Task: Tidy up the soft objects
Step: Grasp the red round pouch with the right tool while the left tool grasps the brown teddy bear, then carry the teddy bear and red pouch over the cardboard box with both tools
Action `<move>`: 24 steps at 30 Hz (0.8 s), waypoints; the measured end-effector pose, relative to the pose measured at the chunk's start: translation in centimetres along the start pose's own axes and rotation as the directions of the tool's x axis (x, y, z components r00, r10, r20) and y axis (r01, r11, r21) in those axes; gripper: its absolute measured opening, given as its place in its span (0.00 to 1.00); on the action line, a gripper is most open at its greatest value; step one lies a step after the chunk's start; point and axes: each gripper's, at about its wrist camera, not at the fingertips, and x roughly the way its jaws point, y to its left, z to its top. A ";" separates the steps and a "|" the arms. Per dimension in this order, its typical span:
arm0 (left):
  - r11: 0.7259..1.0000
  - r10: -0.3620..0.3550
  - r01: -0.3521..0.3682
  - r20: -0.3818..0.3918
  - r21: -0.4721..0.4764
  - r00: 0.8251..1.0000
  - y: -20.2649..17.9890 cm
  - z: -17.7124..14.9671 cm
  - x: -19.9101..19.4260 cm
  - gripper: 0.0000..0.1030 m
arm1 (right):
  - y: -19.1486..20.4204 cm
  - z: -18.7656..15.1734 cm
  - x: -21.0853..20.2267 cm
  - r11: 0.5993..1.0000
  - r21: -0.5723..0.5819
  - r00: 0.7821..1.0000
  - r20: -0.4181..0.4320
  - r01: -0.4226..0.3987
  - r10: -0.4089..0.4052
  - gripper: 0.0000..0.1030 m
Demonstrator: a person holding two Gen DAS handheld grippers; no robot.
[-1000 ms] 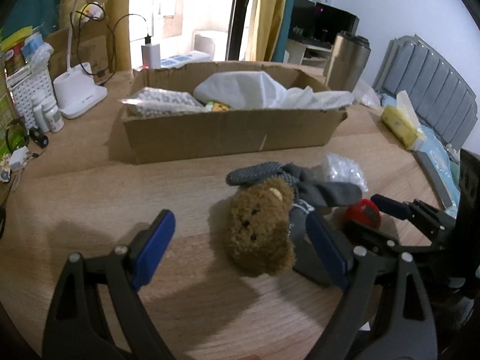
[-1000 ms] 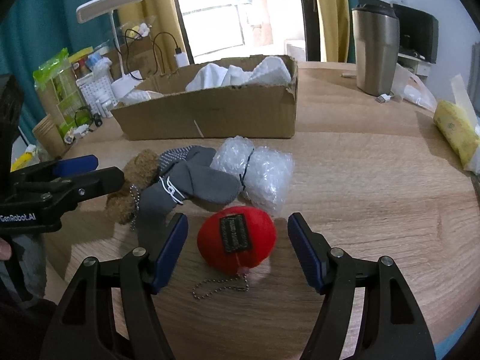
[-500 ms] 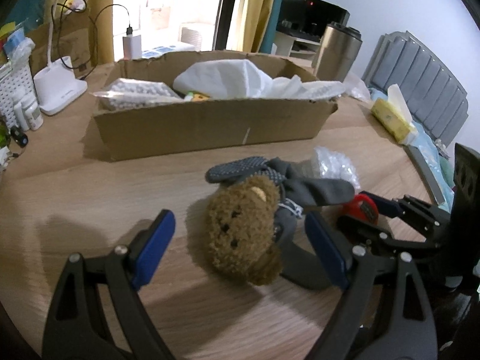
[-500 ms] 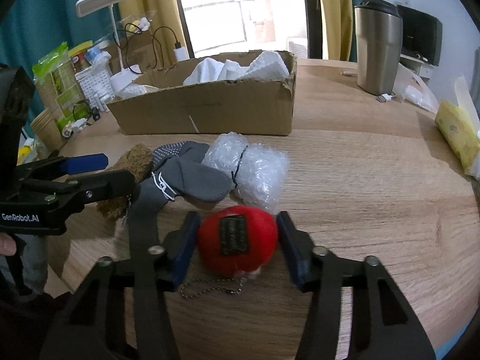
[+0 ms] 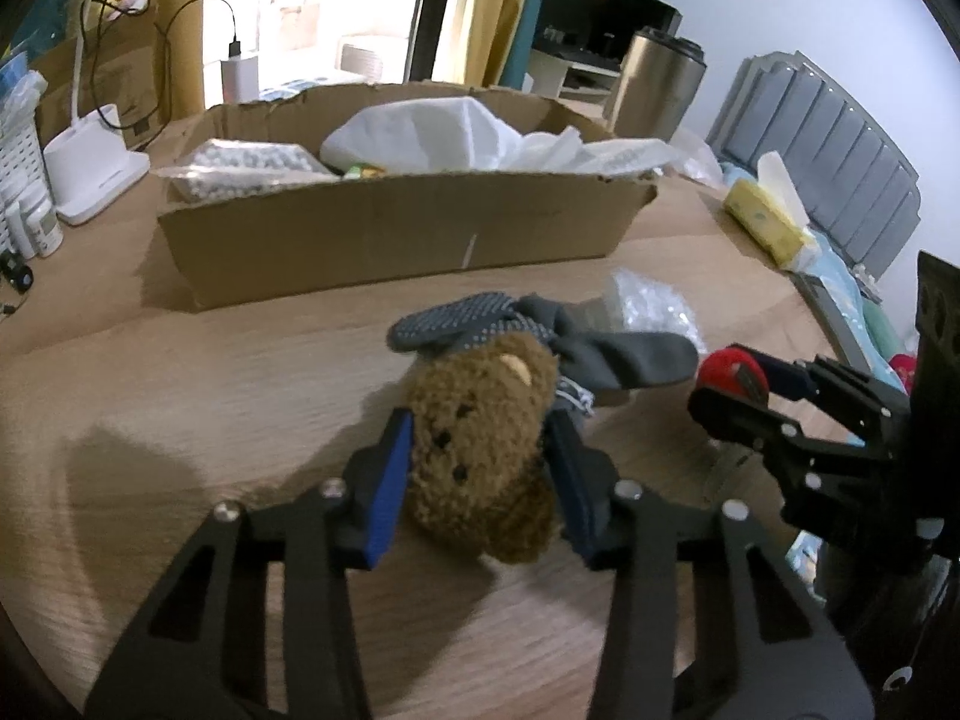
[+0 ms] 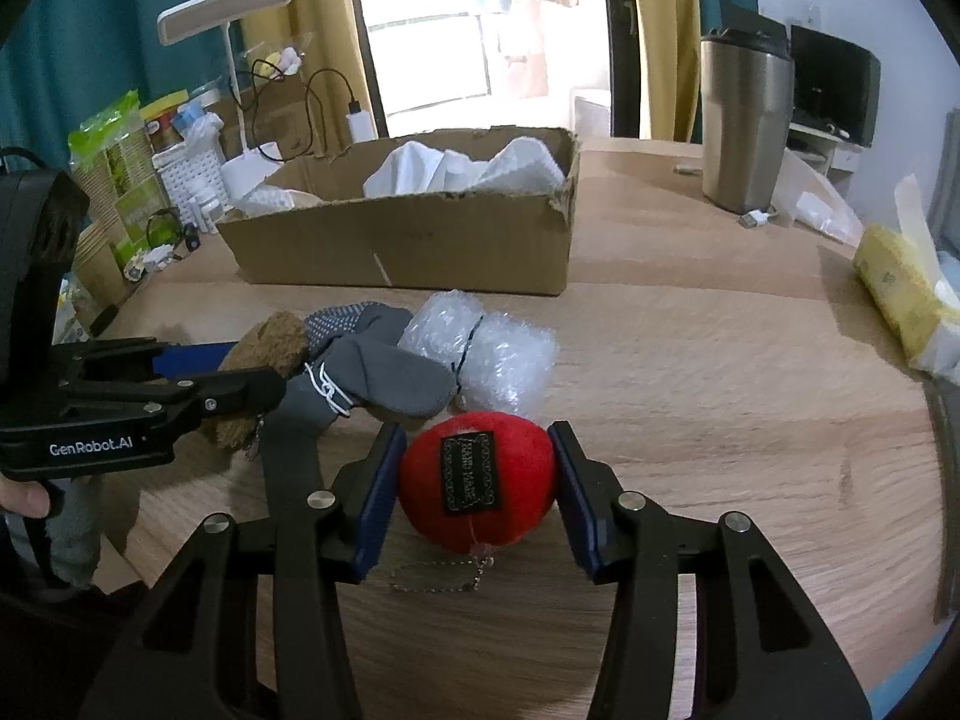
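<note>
My left gripper [image 5: 480, 468] is shut on a brown teddy bear [image 5: 480, 438] that lies on the wooden table. My right gripper [image 6: 477, 486] is shut on a red plush ball [image 6: 477, 480] with a black label and a small chain. Grey socks [image 6: 384, 372] and a bubble wrap bundle [image 6: 486, 354] lie between the two toys and the cardboard box [image 6: 420, 240]. The box holds white cloth and other soft items. In the left wrist view the right gripper [image 5: 738, 384] with the red ball [image 5: 726, 366] shows at the right.
A steel tumbler [image 6: 744, 126] stands at the back right. A yellow tissue pack [image 6: 900, 294] lies at the right edge. A white desk lamp [image 6: 234, 30], a white basket [image 6: 192, 180] and small clutter stand at the back left. Bare table lies right of the ball.
My left gripper has closed on the teddy bear, which it only straddled before. My right gripper has tightened on the red ball and moved forward slightly.
</note>
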 end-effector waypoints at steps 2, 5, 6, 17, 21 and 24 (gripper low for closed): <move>1.000 -0.001 0.001 0.010 0.000 1.000 0.0 0.1 -0.3 0.44 | -0.1 0.1 -0.3 1.000 -0.003 1.000 0.007 0.010 -0.010 0.50; 1.000 0.000 0.000 0.026 0.000 1.000 0.0 0.2 -0.9 0.44 | -0.2 0.3 -0.7 1.000 -0.001 1.000 0.017 0.021 -0.021 0.50; 1.000 0.000 0.000 0.033 -0.001 0.999 0.0 0.3 -1.2 0.44 | -0.2 0.3 -0.8 1.000 -0.001 1.000 0.019 0.024 -0.024 0.50; 1.000 0.011 -0.009 0.094 -0.017 0.996 0.7 1.1 -3.5 0.44 | -0.1 1.4 -2.7 0.999 -0.009 0.997 0.066 0.050 -0.049 0.50; 1.000 0.017 -0.014 0.120 -0.025 0.993 1.1 1.4 -4.5 0.44 | 0.1 1.9 -3.4 0.999 -0.015 0.995 0.084 0.052 -0.050 0.50; 1.000 0.023 -0.020 0.147 -0.022 0.989 1.3 1.8 -5.4 0.44 | 0.3 2.3 -3.7 0.999 -0.019 0.994 0.095 0.051 -0.049 0.50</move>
